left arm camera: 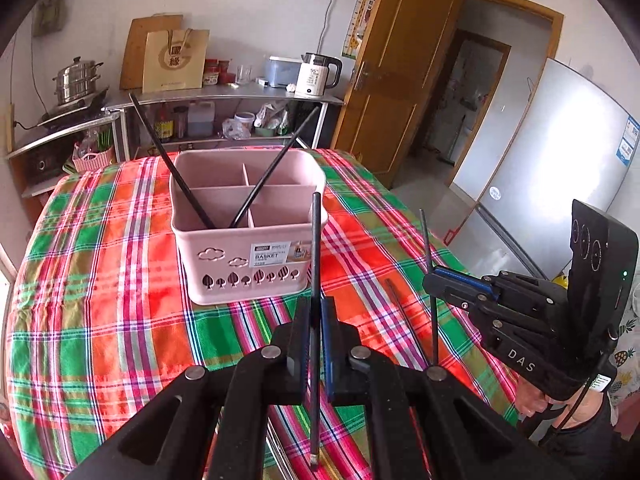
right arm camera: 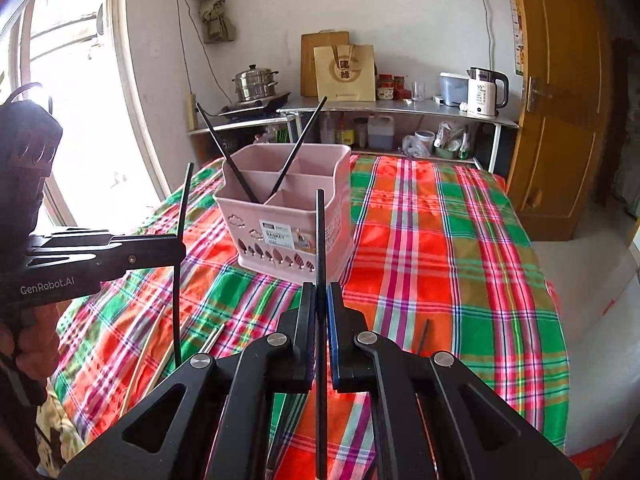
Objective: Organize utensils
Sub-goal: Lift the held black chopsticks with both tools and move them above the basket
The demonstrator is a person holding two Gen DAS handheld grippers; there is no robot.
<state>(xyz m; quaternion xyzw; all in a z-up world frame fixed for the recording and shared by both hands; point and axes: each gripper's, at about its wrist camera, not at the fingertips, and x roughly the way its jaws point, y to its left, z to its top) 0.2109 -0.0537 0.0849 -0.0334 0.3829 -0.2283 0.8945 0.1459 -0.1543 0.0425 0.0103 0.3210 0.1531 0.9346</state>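
A pink utensil basket (left arm camera: 248, 240) with dividers stands on the plaid tablecloth; it also shows in the right wrist view (right arm camera: 292, 220). Two black chopsticks (left arm camera: 256, 184) lean in its front compartment, crossing in a V. My left gripper (left arm camera: 316, 312) is shut on a black chopstick (left arm camera: 316, 248) held upright, just in front of the basket. My right gripper (right arm camera: 320, 300) is shut on another black chopstick (right arm camera: 320, 240), also upright, to the basket's right. Each gripper shows in the other's view: the right gripper (left arm camera: 430, 280) and the left gripper (right arm camera: 178, 246).
More chopsticks lie on the cloth: a dark chopstick (left arm camera: 396, 296), and pale and metal chopsticks (right arm camera: 212, 338) near the front edge. A shelf with a kettle (left arm camera: 316, 76), steamer pot (left arm camera: 78, 80) and bottles stands behind the table. A wooden door (left arm camera: 400, 72) is at the right.
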